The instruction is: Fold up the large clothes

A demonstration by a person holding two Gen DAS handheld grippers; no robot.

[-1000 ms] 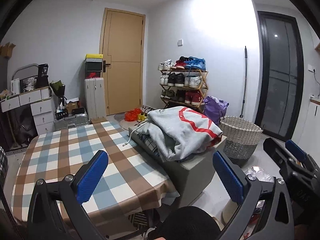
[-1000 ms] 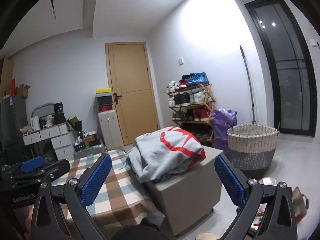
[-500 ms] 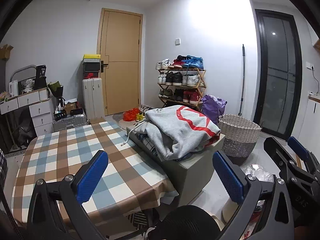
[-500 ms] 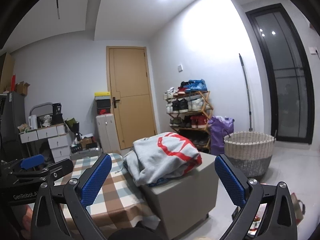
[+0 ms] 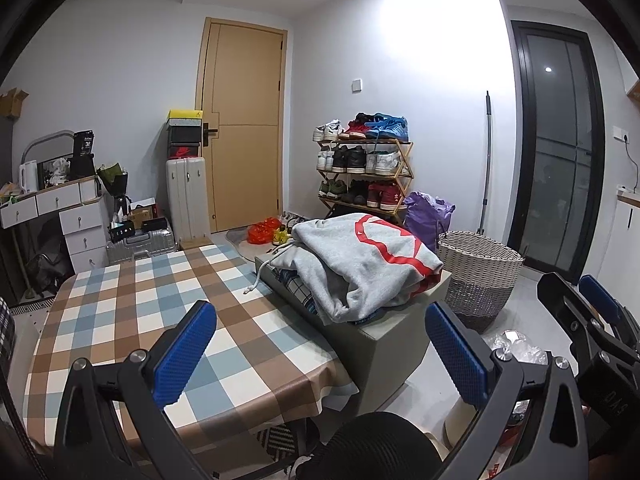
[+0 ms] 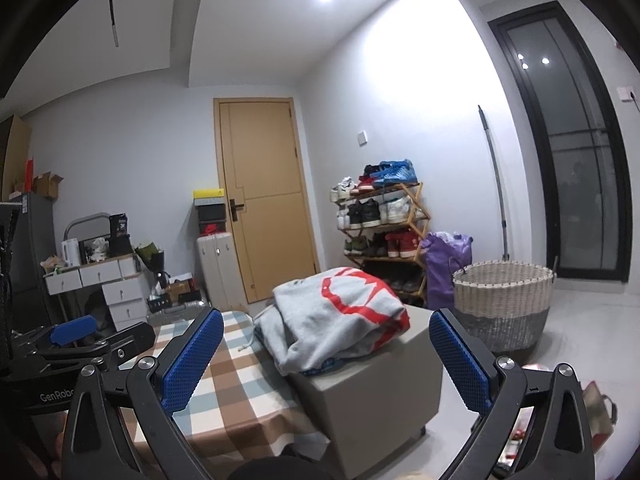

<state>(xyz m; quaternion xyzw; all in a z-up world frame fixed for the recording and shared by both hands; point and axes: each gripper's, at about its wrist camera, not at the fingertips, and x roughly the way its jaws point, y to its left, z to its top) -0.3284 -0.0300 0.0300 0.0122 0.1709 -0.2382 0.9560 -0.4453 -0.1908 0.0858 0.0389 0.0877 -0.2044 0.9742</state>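
- you're holding the left gripper (image 5: 320, 344) up over the near edge of the checked worktop (image 5: 132, 308); its jaws are sitting spread wide with nothing between them
- your right gripper (image 6: 326, 352) is hanging off to the side, jaws gaping just as wide and gripping nothing; you can see it poking into the left wrist view at the right edge (image 5: 592, 312)
- the grey hoodie (image 5: 360, 260) with the red print is lying bunched on top of a clothes pile on the grey box (image 5: 392, 344); that box is standing right against the worktop's far right side; a drawstring is dangling onto the checked cloth
- neither gripper is touching the hoodie; both are well short of it
- a woven basket (image 6: 504, 308) is sitting on the floor past the box
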